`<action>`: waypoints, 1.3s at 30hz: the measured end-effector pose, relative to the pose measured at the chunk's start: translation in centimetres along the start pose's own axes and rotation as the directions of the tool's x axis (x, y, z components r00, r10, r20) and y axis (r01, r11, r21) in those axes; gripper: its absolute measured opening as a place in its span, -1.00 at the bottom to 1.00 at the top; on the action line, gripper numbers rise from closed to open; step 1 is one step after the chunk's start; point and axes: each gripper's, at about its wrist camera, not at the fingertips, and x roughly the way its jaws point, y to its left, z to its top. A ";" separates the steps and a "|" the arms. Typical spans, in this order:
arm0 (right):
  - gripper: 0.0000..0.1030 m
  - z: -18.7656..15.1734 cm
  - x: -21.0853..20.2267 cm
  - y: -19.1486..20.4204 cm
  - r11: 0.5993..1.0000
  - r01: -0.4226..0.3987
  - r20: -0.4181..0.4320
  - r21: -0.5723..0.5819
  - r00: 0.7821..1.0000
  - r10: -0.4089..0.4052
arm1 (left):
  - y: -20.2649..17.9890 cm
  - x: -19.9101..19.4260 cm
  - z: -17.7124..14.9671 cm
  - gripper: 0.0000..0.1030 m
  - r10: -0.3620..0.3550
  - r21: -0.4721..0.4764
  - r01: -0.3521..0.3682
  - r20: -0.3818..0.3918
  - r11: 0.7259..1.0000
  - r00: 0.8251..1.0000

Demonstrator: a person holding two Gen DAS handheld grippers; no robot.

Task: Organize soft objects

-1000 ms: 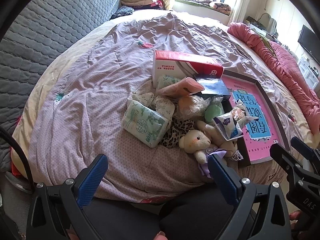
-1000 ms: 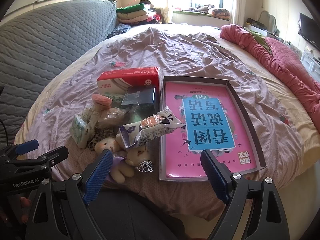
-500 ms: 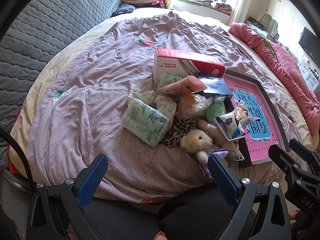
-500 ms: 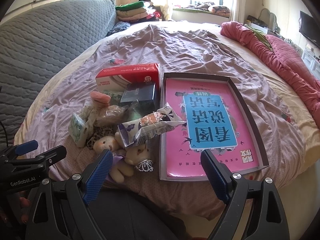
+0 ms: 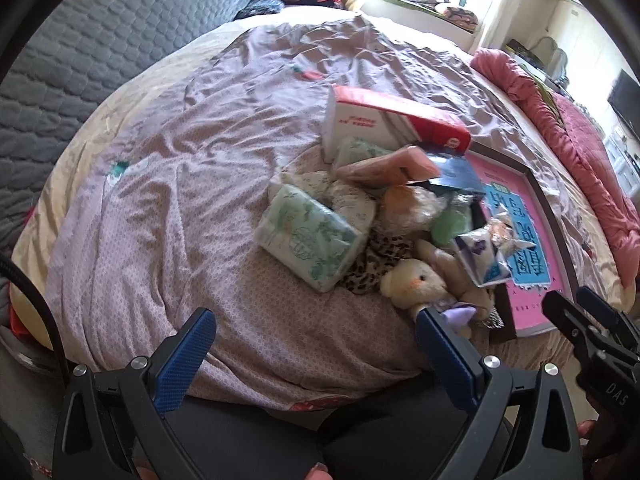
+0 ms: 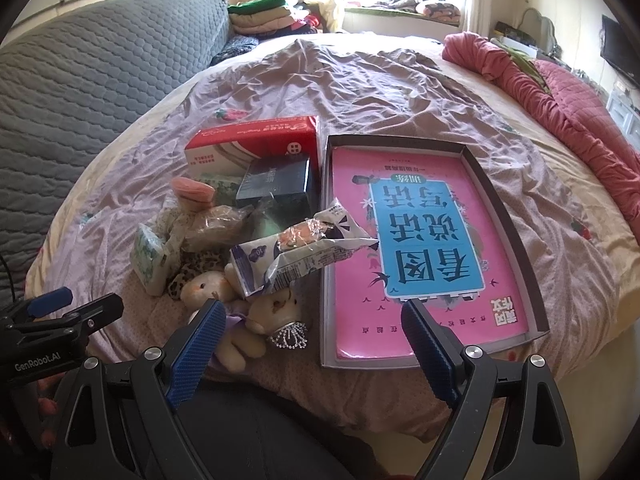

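A heap of soft things lies on the bed beside a shallow grey box [image 6: 504, 204] that holds a pink book [image 6: 424, 240]. The heap includes a green tissue pack [image 5: 308, 236] [image 6: 148, 256], a cream plush bear [image 5: 412, 284] [image 6: 208, 288], a second bear with a beaded skirt [image 6: 280, 312], a white snack wrapper [image 6: 304, 252] [image 5: 488, 256], a pink pouch [image 5: 388, 168] and a red-and-white tissue box [image 5: 384, 120] [image 6: 256, 144]. My left gripper [image 5: 316, 336] is open, short of the heap. My right gripper [image 6: 312, 320] is open over the bed's near edge, empty.
A grey quilted sofa back [image 6: 88, 84] runs along the left. A rolled pink quilt [image 6: 560, 92] lies on the right side of the bed. Folded clothes [image 6: 264, 16] are stacked by the window. Wrinkled purple sheet [image 5: 168, 200] spreads left of the heap.
Both grippers have edged a little forward toward the bed, so the heap and the box look slightly nearer. Nothing was grasped or moved.
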 end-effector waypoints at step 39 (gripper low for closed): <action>0.75 4.5 10.9 -4.5 0.917 -0.076 -0.137 0.391 0.981 0.139 | 5.6 11.8 5.8 0.31 -0.268 -0.467 0.189 -0.108 0.863 0.957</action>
